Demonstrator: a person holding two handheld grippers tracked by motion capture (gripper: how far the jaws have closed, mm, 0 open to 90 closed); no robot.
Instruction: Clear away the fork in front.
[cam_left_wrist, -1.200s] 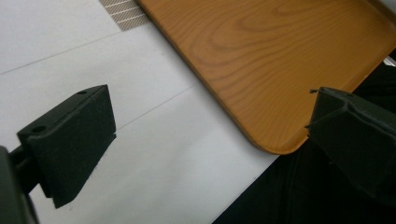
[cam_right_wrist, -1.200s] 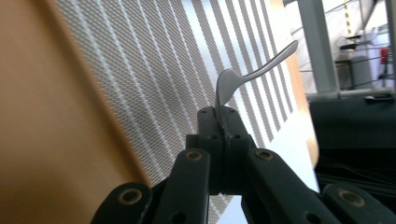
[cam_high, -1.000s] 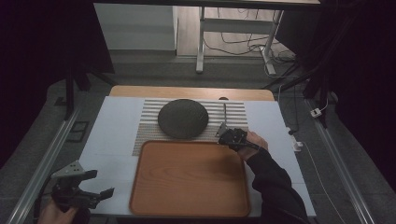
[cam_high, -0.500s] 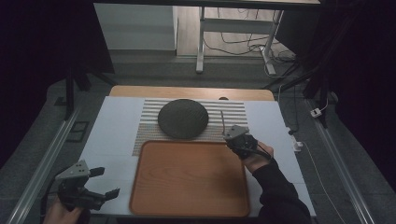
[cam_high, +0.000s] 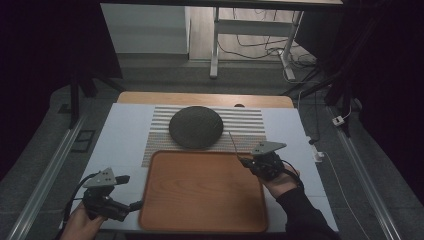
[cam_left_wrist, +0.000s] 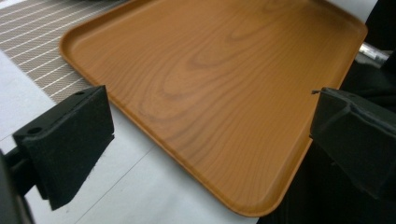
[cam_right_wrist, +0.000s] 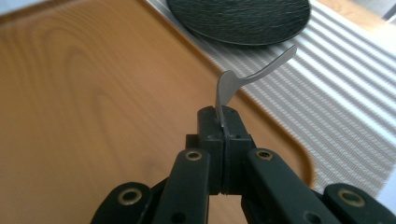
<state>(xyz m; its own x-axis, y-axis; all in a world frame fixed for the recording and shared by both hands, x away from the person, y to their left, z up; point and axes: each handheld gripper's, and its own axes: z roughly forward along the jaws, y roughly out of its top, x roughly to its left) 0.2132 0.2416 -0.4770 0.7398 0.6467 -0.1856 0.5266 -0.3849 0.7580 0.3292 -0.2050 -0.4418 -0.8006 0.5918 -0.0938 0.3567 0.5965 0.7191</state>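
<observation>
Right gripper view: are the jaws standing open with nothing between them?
No: the right gripper has its jaws pressed together on a thin metal utensil, which sticks up from between them above the wooden tray.

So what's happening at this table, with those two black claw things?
A person holds a gripper in each hand. The right gripper is clamped shut on a thin metal utensil, probably a spoon or fork handle, held above the far right corner of the wooden tray. The left gripper waits open beside the tray's left edge, holding nothing. A dark round plate sits on the striped placemat behind the tray.
</observation>
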